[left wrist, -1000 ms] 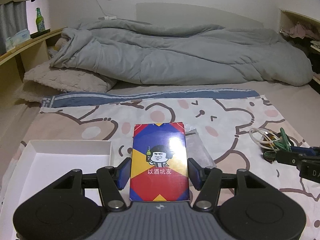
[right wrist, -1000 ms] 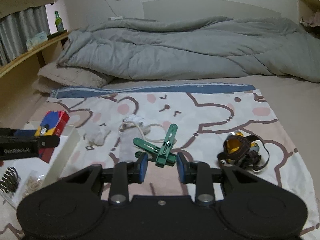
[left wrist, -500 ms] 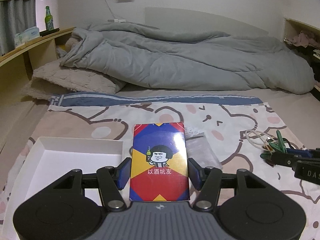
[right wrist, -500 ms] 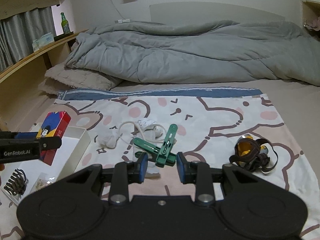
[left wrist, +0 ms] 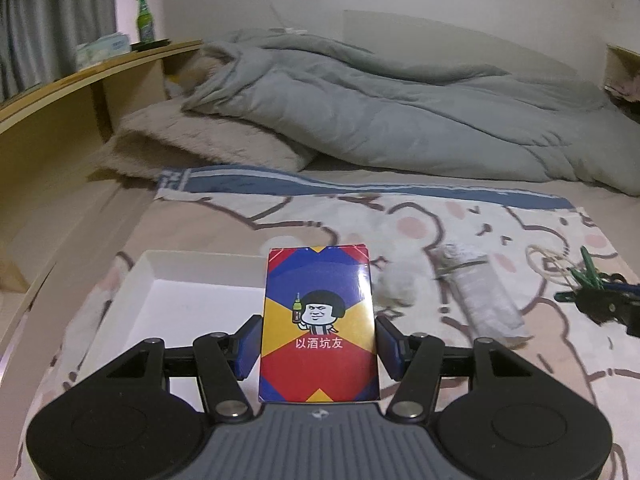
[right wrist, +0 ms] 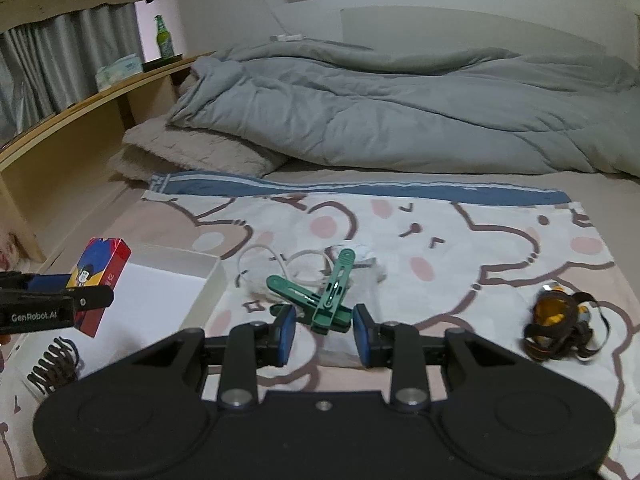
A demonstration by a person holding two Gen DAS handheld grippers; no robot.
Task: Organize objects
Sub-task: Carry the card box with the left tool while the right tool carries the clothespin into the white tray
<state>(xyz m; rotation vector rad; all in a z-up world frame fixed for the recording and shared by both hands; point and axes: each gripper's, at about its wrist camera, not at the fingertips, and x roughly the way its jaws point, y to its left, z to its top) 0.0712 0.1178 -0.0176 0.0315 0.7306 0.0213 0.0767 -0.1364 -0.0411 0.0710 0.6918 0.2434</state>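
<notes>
My left gripper [left wrist: 318,346] is shut on a red, blue and yellow card box [left wrist: 318,320] and holds it above the right part of a white open box [left wrist: 168,300]. In the right wrist view the card box [right wrist: 100,280] hangs over the white box [right wrist: 176,292]. My right gripper [right wrist: 322,332] is shut on two green clothes pegs [right wrist: 324,300] and holds them just above the cartoon sheet. A black hair claw [right wrist: 54,364] lies at the white box's near edge.
A white cable [right wrist: 280,264] and a grey wrapped packet [left wrist: 480,300] lie on the sheet. A black and yellow headlamp [right wrist: 560,320] lies at the right. A grey duvet [right wrist: 400,112] and a pillow [left wrist: 200,144] fill the back. A wooden shelf [right wrist: 80,120] runs along the left.
Both grippers have swung left. The left gripper now holds the card box further over the white box. The right gripper has kept hold of the green pegs.
</notes>
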